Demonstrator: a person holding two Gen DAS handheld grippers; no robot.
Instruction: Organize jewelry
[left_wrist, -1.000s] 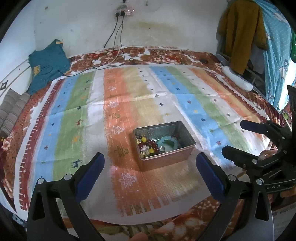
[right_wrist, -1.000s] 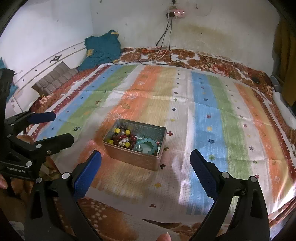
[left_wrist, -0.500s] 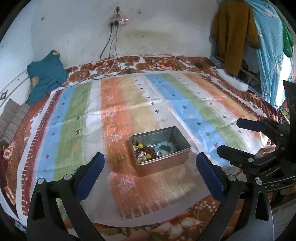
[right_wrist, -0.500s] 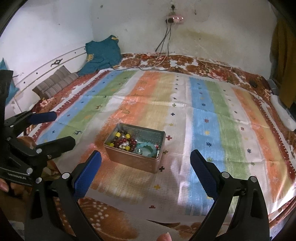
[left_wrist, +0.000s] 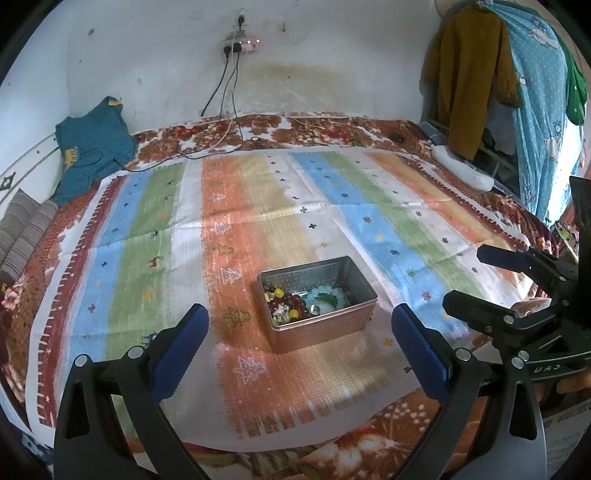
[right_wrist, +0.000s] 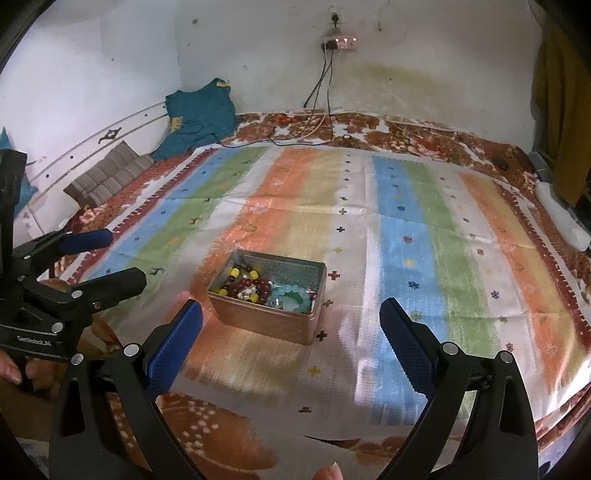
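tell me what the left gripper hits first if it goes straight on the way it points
Most likely the metal tin of beaded jewelry, which sits between the left gripper's open fingers, just ahead on the striped mat; depth is uncertain.

open metal tin (left_wrist: 317, 317) on striped cloth, lidless; red, yellow beads (left_wrist: 286, 304), pale turquoise bracelet (left_wrist: 327, 295) heaped inside

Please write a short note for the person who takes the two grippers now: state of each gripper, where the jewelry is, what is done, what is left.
Left gripper: open, empty, held back from the tin.
Right gripper: open, empty, also short of the tin.
The metal tin stands open on the striped cloth. The jewelry is heaped inside: a red bead bracelet, yellow beads, a pale green bracelet.
Done: nothing is out of the tin.
Left: take the pieces out and sort them.
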